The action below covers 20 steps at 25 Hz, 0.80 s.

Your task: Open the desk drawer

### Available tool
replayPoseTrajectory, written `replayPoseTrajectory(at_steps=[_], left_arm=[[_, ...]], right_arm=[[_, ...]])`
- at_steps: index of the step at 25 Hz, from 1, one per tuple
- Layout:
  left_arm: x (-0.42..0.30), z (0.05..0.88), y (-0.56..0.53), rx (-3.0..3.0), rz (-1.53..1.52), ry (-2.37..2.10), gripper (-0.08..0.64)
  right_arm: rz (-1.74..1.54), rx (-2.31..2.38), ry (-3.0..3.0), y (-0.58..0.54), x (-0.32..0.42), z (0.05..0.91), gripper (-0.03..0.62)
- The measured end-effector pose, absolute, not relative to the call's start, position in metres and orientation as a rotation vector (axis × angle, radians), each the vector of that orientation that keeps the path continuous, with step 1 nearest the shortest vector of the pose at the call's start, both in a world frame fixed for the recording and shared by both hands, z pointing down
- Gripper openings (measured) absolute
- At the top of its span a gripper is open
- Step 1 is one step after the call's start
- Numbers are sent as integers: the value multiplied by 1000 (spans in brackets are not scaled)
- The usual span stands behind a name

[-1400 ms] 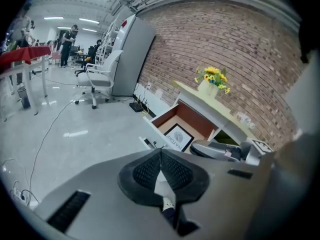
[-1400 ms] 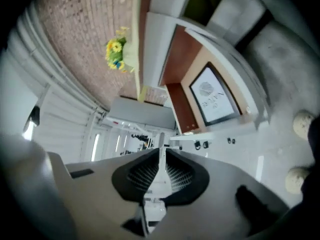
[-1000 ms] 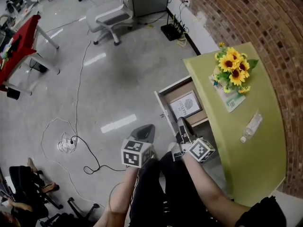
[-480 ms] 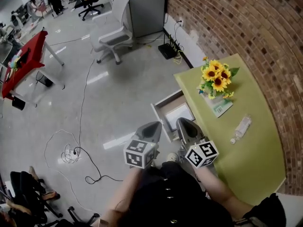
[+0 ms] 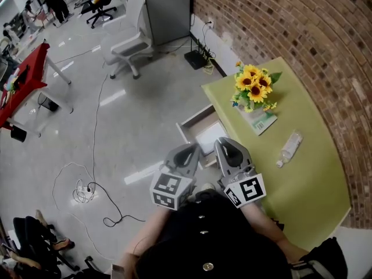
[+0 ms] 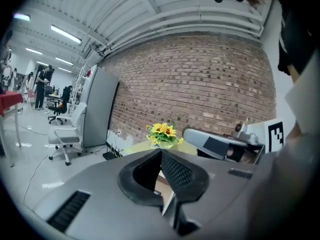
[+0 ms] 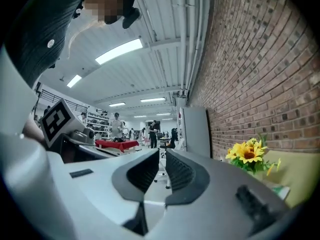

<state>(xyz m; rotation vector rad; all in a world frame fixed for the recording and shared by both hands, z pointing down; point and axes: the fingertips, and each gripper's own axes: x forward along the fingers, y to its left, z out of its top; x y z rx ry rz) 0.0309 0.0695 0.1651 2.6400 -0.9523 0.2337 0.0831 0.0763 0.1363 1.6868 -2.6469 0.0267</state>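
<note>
The desk drawer (image 5: 196, 128) stands pulled out from the green desk (image 5: 296, 179), with a white sheet lying inside it. Both grippers are lifted close under the head camera, side by side and clear of the drawer. My left gripper (image 5: 189, 151) has its jaw tips together with nothing held; in the left gripper view it (image 6: 161, 155) points toward the desk, where the right gripper (image 6: 220, 145) also shows. My right gripper (image 5: 224, 146) is empty, and the right gripper view shows a narrow slit between its jaws (image 7: 163, 158).
Sunflowers (image 5: 253, 83), a booklet (image 5: 260, 121) and a plastic bottle (image 5: 289, 147) sit on the desk top. A brick wall (image 5: 302, 34) runs along the desk's far side. A white office chair (image 5: 125, 39), a red table (image 5: 26, 77) and a floor cable (image 5: 87, 185) lie to the left.
Both grippers have risen from beside the drawer front toward the head camera, and the right one has rolled. The drawer stays pulled out.
</note>
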Motion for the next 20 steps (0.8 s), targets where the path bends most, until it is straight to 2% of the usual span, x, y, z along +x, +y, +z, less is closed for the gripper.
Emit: replayPoseTrajectory(at_steps=[20], left_arm=[[48, 177, 81, 2656, 275, -890, 9]], right_arm=[[0, 1648, -2492, 92, 96, 155, 12]])
